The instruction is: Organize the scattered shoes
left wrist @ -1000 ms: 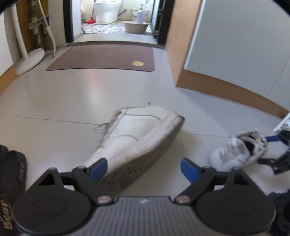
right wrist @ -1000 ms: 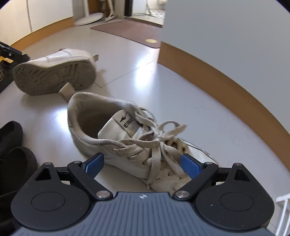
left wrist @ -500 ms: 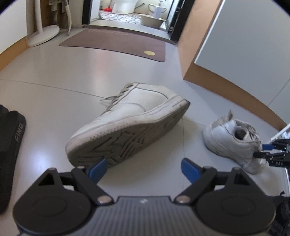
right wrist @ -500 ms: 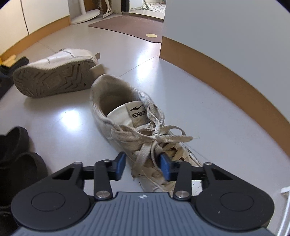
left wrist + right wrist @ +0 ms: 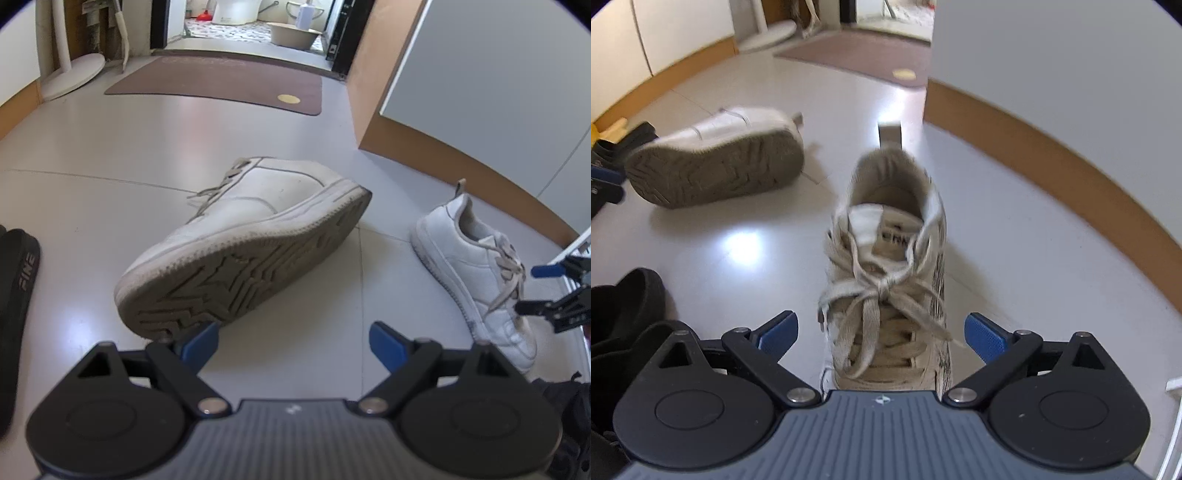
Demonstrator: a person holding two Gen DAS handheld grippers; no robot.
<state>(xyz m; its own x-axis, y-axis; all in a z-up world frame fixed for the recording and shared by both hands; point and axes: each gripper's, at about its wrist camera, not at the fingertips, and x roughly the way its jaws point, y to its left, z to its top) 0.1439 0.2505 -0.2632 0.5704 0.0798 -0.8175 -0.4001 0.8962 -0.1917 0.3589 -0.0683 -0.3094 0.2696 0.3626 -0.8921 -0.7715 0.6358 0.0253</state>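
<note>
Left gripper (image 5: 293,341) tilts steeply down at the pale glossy floor (image 5: 110,155), blue pads spread wide with only bare floor between them, and the toe of the white leather sneaker tipped on its side (image 5: 243,243) sits just at the left pad, its grey zigzag sole facing the camera (whether it touches the pad, I cannot tell). Far left, a black slide sandal lettered FINE (image 5: 18,295) lies flat; further back, the brown doormat (image 5: 221,83) fronts a tiled doorway. Over to the right, the second white lace-up sneaker (image 5: 476,273) stands upright near the tan skirting board (image 5: 461,162), heel away from the camera. The right gripper (image 5: 881,336) also points steeply down, its jaws opening and already wide, that upright sneaker straddled between the blue pads with clear gaps either side, its laces loose over the tongue. Black shoes (image 5: 624,314) crowd its lower left.
</note>
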